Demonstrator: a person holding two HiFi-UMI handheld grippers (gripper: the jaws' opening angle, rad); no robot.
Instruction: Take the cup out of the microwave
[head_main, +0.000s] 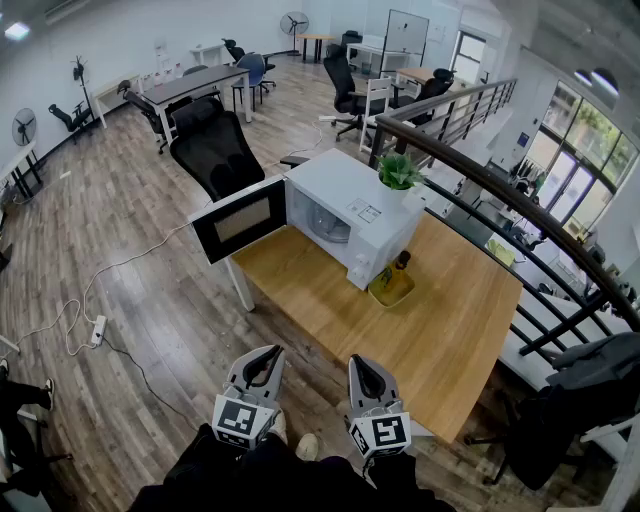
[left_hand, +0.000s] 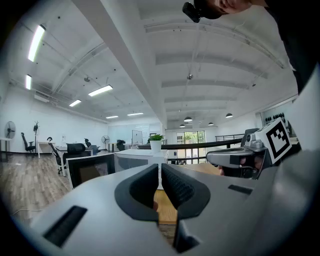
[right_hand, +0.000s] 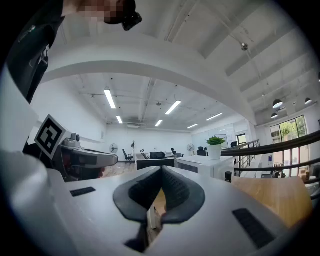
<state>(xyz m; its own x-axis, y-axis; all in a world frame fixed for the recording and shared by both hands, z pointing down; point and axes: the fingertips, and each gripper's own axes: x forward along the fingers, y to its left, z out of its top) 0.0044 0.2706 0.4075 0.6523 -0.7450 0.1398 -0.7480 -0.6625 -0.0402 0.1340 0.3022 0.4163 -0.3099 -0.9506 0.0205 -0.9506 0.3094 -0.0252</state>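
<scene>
The white microwave (head_main: 345, 205) stands on the far end of the wooden table (head_main: 440, 320), its dark-windowed door (head_main: 240, 218) swung open to the left. Inside the cavity (head_main: 325, 222) I see a pale round shape; I cannot tell whether it is the cup. My left gripper (head_main: 268, 352) and right gripper (head_main: 358, 362) hang side by side off the table's near edge, well short of the microwave. Both point towards it, roughly level. The left gripper (left_hand: 160, 167) has its pads together with nothing between them. The right gripper (right_hand: 161, 170) is likewise shut and empty.
A potted plant (head_main: 400, 172) sits on top of the microwave. A bottle on a yellow dish (head_main: 393, 282) stands just in front of it on the right. A black office chair (head_main: 215, 150) is behind the door. A dark railing (head_main: 500, 200) runs along the table's right side. A power strip (head_main: 97, 330) lies on the floor.
</scene>
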